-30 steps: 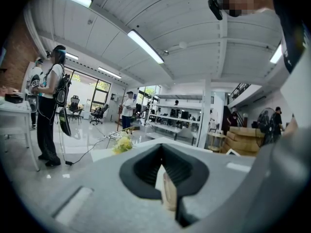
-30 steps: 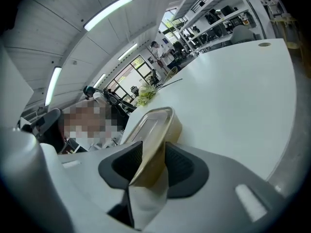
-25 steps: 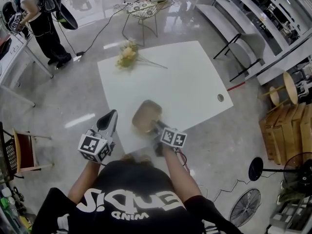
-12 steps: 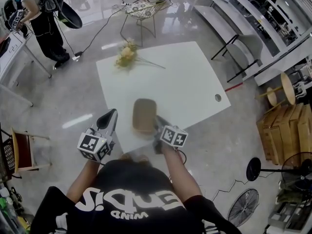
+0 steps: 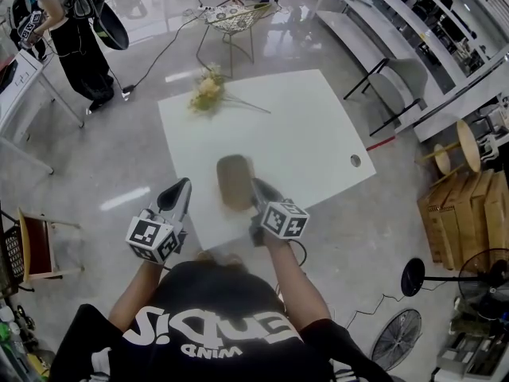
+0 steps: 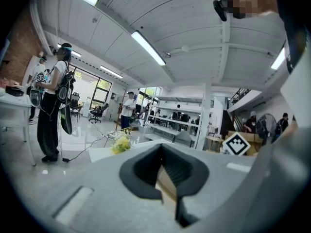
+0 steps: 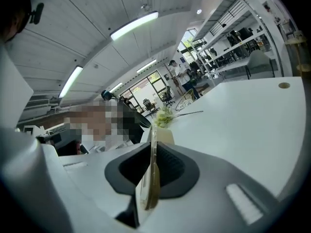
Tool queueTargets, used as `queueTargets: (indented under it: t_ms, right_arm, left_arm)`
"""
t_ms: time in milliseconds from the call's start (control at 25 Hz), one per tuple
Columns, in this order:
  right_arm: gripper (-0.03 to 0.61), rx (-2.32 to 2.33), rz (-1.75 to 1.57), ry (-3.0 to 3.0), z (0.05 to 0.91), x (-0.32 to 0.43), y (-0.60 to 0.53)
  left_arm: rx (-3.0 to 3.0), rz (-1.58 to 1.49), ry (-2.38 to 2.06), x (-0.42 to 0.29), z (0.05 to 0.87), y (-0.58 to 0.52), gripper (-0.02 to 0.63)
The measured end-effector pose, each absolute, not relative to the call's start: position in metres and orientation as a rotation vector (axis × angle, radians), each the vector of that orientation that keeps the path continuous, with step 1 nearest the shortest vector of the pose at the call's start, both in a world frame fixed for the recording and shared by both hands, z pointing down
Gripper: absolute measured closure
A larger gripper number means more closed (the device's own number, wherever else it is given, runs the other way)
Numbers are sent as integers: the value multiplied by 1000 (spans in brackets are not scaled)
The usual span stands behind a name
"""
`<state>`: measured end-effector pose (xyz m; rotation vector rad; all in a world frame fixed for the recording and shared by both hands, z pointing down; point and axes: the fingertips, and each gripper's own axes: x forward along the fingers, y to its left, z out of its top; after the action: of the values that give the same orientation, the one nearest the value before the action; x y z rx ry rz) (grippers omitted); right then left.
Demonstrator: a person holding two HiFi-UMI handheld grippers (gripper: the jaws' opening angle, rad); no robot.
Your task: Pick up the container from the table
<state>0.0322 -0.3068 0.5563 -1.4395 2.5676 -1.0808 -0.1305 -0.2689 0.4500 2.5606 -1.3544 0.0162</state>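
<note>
A tan paper container (image 5: 235, 180) hangs above the near part of the white table (image 5: 310, 126), clear of its top. My right gripper (image 5: 256, 191) holds it by the rim, and its jaws are still closing on that thin edge. In the right gripper view the rim (image 7: 153, 144) stands edge-on between the dark pads (image 7: 170, 166) of the right gripper (image 7: 151, 171). My left gripper (image 5: 179, 191) waits off the table's near left edge, tips together, holding nothing. In its own view the left gripper (image 6: 163, 152) shows its pads meeting at the far end.
A bunch of yellow flowers (image 5: 207, 90) lies at the table's far left. A cable hole (image 5: 355, 160) sits near the right corner. A mesh chair (image 5: 232, 16) stands beyond the table, a person (image 5: 71, 30) at far left, wooden crates (image 5: 469, 205) at right.
The right gripper has lifted the container off the table and rolled it, so it now looks narrower. The left gripper has stayed where it was.
</note>
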Motion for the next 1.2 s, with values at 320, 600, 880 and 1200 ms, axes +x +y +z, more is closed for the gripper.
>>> queueTargets:
  t_ms: [320,600,880,1200]
  right_arm:
    - [546,-1490,-757,2682,494,24,-306]
    - [546,-1541,-662,2631,459,31,-276]
    - [548,-1661,-622,2531,442,51,-232]
    - [548,-1769,-627,2410,448,88,-197]
  left_arm:
    - [2558,4,-1336,-139,451,-273,612]
    - [2590,-3,-1263,-137,448,-275,612]
    - [2646,1,-1145,-121,448,-272,612]
    - [2683,15,-1078,-92,459,-289,612]
